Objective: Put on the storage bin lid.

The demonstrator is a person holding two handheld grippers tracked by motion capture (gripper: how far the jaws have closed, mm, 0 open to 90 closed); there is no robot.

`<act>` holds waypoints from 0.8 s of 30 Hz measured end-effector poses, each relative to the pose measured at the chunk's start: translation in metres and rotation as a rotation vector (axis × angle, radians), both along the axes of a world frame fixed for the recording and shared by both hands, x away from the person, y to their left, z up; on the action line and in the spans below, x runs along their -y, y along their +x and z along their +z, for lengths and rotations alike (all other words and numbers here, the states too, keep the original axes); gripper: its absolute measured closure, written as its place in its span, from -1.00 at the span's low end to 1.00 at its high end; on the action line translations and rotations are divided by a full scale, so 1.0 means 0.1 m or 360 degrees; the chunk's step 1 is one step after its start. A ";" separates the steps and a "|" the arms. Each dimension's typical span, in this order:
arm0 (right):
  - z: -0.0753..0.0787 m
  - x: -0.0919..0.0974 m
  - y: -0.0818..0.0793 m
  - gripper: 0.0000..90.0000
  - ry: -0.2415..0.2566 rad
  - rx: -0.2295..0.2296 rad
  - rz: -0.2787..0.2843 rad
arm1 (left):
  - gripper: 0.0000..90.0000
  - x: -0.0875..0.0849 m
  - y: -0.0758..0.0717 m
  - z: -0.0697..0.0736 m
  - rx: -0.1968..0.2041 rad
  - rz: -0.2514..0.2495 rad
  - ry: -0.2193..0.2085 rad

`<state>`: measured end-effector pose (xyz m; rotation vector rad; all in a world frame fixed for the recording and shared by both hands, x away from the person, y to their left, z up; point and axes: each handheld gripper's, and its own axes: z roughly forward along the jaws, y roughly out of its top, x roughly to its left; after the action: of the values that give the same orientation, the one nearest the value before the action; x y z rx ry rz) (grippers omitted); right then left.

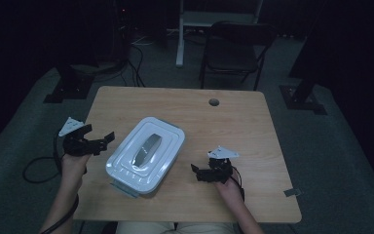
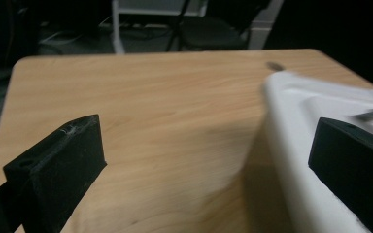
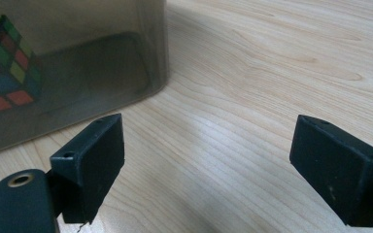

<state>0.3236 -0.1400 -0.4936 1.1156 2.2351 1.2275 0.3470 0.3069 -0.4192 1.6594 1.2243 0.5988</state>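
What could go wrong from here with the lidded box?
The box lies askew on the table, its near corner close to the front edge; a push from the open right hand-held gripper might slide it off. A puzzle cube sits loose inside and could tumble if the box tips.

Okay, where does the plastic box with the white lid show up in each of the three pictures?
High view: the box sits mid-table, between the two tools.
Left gripper view: its white lid fills the right edge, blurred.
Right gripper view: its clear wall is at the upper left, a colour cube inside.
Shared landmark: the wooden table.
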 end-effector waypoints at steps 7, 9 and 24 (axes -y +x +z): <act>-0.03 -0.01 -0.02 -0.73 -0.0002 -0.0013 0.0004 | -0.99 -0.15 0.13 -0.46 -0.0093 0.0108 0.0077; -0.05 -0.03 -0.02 -0.73 0.0001 -0.0020 0.0008 | -0.99 -0.16 0.17 -0.59 -0.0140 0.0136 0.0095; -0.10 -0.30 -0.05 -0.73 0.0026 -0.0043 0.0063 | -0.99 0.22 0.18 -0.92 -0.0223 -0.0008 0.0250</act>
<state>0.3189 -0.1104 -0.5040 1.1052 2.2815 1.2559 0.3652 0.2851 -0.5107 1.8615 1.3001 0.5967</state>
